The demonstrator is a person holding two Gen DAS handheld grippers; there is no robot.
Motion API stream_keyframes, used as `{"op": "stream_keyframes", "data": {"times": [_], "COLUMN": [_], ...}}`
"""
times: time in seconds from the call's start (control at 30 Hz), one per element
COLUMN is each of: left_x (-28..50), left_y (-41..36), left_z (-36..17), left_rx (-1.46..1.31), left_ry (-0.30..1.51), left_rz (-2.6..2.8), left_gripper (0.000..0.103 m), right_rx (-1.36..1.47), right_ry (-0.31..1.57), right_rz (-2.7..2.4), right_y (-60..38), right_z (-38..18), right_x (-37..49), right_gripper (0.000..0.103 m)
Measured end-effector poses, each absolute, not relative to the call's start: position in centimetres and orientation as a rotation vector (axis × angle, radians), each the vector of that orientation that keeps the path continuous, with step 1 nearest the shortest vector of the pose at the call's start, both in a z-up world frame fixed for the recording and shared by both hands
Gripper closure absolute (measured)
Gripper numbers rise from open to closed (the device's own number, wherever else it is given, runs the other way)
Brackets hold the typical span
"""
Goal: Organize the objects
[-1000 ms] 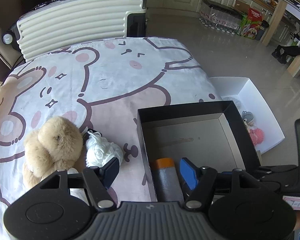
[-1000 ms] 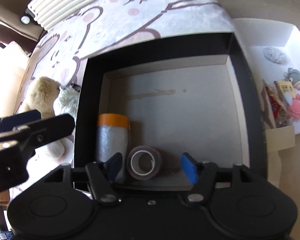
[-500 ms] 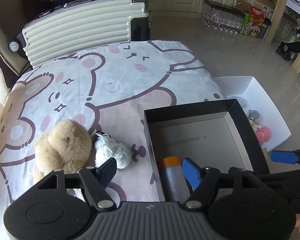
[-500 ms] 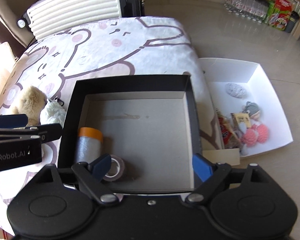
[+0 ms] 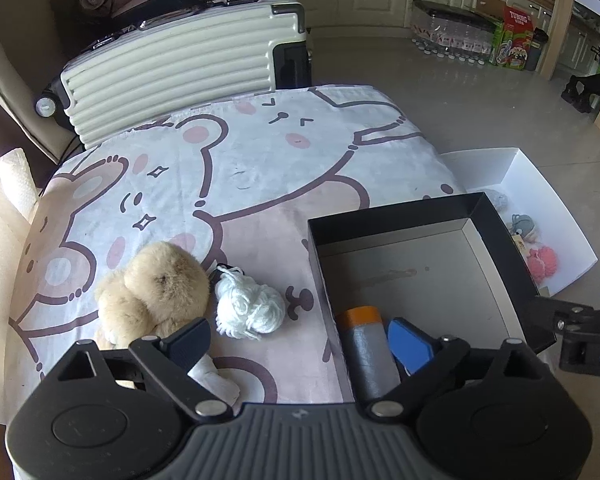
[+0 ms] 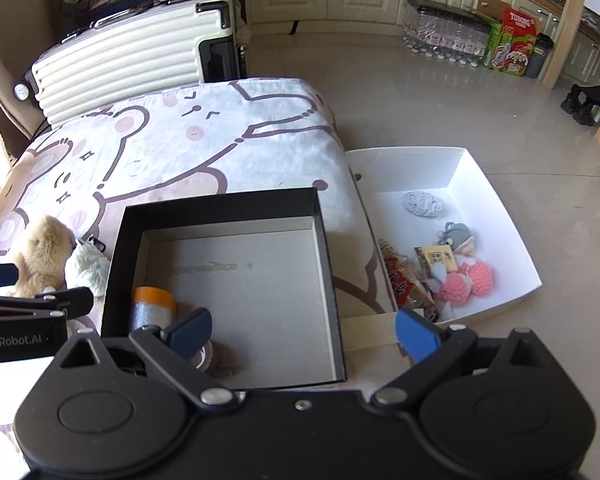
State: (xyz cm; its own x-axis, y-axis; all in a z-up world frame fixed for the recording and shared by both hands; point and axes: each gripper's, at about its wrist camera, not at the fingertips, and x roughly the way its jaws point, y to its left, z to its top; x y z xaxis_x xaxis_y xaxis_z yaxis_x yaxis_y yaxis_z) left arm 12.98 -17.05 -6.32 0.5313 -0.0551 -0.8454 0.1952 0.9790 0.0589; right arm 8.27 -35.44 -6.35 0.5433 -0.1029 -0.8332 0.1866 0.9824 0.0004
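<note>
Tape roll [image 6: 212,354] in black box [image 6: 320,216], right view only

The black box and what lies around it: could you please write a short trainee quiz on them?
1. True or false: the black box holds an orange-capped roll.
2. Which lies on the bedspread beside the plush bear? A) white yarn B) pink pompoms C) suitcase
3. Fill in: the pink pompoms lie in the ___ tray.

Key: 1 true; 2 A, the white yarn; 3 white.
</note>
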Motion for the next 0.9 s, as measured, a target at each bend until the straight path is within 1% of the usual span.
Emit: {"op": "stream_keyframes", "data": {"times": [0.1,0.17,0.9], "left_x": [12.7,12.5,11.7], "left_y": [-16.7,-16.6,-16.8], "left_z": [-6.1,-6.1,-5.2], "left_rx": [0.147,0.142,0.126], "left_ry": [1.002,1.008,0.998], "left_rz": [-0.142,-0.147,-0.15], "left_gripper": [0.002,0.0,0.0], "right_rx": [0.098,0.097,0.098], "right_ry": [0.968,0.962,0.928], "right_rz": [-0.184,-0.187,-0.234], "right_y": [-35.7,-35.8,-37.0], "right_z": [-6.0,-5.7,-4.6], "right_x": [7.8,7.5,5.6], "right_gripper": [0.002,0.0,0.0]}}
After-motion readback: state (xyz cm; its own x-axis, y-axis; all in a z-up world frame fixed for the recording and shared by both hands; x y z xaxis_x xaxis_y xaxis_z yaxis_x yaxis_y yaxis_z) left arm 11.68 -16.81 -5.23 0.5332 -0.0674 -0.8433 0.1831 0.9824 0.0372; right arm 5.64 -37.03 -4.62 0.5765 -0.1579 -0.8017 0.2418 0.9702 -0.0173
